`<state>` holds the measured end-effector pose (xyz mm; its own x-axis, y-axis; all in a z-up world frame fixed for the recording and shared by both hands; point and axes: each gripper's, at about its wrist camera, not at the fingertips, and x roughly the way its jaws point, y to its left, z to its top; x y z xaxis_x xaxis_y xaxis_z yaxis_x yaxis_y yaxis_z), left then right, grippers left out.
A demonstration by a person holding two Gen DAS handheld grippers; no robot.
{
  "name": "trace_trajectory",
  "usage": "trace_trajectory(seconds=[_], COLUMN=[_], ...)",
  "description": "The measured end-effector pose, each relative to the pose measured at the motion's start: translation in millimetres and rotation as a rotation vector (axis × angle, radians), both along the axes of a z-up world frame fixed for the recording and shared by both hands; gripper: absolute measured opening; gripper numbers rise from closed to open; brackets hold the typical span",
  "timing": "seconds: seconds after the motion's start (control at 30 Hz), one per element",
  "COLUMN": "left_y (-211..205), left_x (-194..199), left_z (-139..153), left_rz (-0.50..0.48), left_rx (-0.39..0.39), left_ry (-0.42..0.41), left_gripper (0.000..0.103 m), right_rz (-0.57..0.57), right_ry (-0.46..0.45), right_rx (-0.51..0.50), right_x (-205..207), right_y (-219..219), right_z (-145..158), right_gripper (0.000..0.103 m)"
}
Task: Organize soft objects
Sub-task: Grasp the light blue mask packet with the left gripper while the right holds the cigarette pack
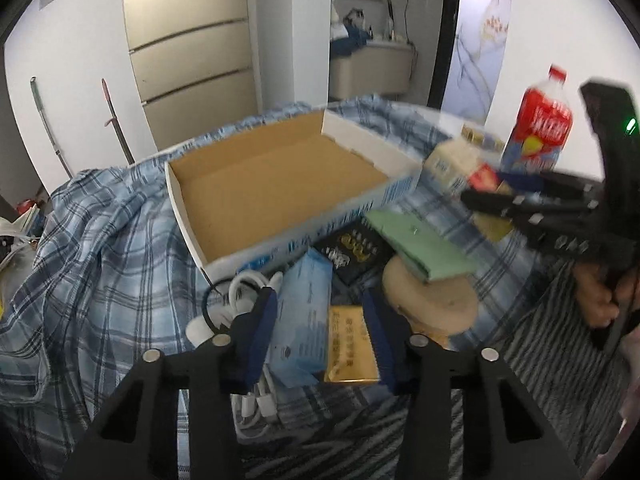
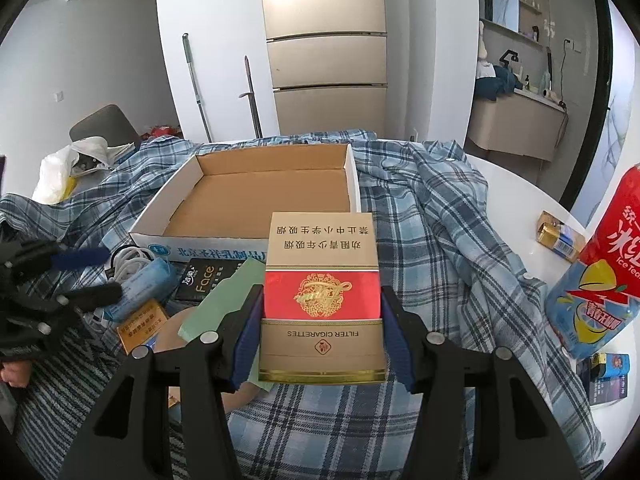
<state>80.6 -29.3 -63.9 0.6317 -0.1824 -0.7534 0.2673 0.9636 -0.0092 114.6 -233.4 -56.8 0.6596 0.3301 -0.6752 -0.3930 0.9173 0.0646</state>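
Note:
My right gripper [image 2: 322, 316] is shut on a red and gold cigarette carton [image 2: 322, 280] and holds it above the plaid cloth, just in front of the open cardboard box [image 2: 256, 196]. In the left wrist view the right gripper [image 1: 480, 190] and its carton [image 1: 460, 164] are blurred at the right, near the box [image 1: 276, 184]. My left gripper [image 1: 320, 308] is open above a blue tissue pack [image 1: 304, 316] and a gold packet [image 1: 350, 344]. The left gripper also shows at the far left of the right wrist view [image 2: 96, 276].
Below the box lie white cables [image 1: 248, 284], a black Face pack [image 2: 200, 280], a green pack [image 1: 416, 246] and a beige round object [image 1: 436, 300]. An iced tea bottle [image 2: 600, 276] and small boxes [image 2: 558, 236] stand right. A fridge [image 2: 326, 44] is behind.

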Motion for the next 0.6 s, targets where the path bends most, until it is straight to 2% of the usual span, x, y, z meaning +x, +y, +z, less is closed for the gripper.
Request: trace_trajectory(seconds=[0.2, 0.23, 0.27, 0.3, 0.37, 0.5, 0.6], left_y=[1.1, 1.3, 0.5, 0.4, 0.2, 1.5, 4.0], left_x=[7.6, 8.3, 7.7, 7.2, 6.3, 2.0, -3.9], left_z=[-11.7, -12.8, -13.2, -12.8, -10.9, -4.6, 6.6], left_rz=[0.012, 0.014, 0.018, 0.022, 0.025, 0.042, 0.076], left_rx=[0.012, 0.015, 0.019, 0.025, 0.031, 0.033, 0.005], left_ry=[0.045, 0.048, 0.049, 0.045, 0.032, 0.003, -0.029], left_gripper=[0.039, 0.036, 0.027, 0.022, 0.017, 0.014, 0.013], right_rz=[0.008, 0.008, 0.009, 0.011, 0.014, 0.015, 0.02], right_ry=[0.006, 0.008, 0.009, 0.011, 0.009, -0.003, -0.018], right_rx=[-0.006, -0.007, -0.008, -0.008, -0.007, -0.002, 0.008], right_x=[0.3, 0.5, 0.8, 1.0, -0.4, -2.8, -5.1], right_y=[1.0, 1.5, 1.4, 1.6, 1.5, 1.4, 0.7], right_z=[-1.4, -1.7, -2.1, -2.1, -2.0, -0.2, 2.3], right_gripper=[0.055, 0.055, 0.055, 0.055, 0.055, 0.055, 0.055])
